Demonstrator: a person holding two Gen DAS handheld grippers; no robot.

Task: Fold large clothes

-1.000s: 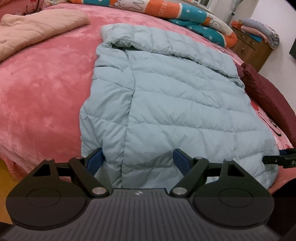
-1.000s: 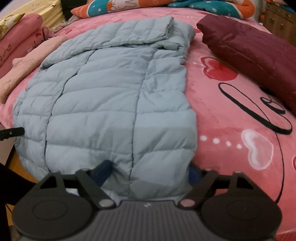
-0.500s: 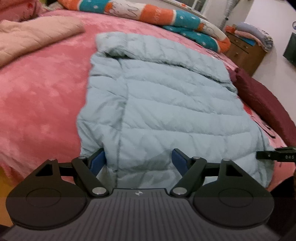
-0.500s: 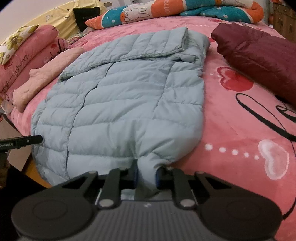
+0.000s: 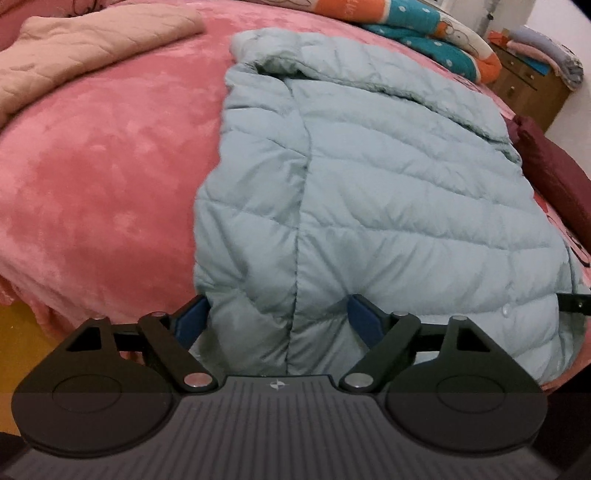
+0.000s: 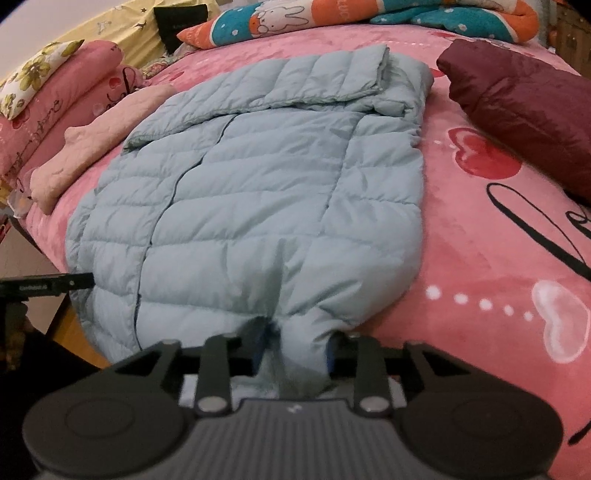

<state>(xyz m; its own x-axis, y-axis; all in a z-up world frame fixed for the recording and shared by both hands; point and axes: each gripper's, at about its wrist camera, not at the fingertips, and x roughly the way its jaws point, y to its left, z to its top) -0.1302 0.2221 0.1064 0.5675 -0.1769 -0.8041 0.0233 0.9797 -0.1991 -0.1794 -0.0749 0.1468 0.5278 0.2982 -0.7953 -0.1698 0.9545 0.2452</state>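
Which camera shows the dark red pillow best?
The right wrist view: the pillow lies there almost whole, on the pink bed cover to the right of the blue jacket. The left wrist view shows only a strip of it at the right edge, behind the jacket.

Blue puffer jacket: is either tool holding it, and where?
The right tool pinches the jacket at its near hem, jaws opening; the left tool straddles the hem, open.

The jacket [image 6: 266, 192] lies on the bed [image 6: 480, 258] (a folded garment [image 6: 524, 107] to its right, blankets [image 6: 332, 18] behind).
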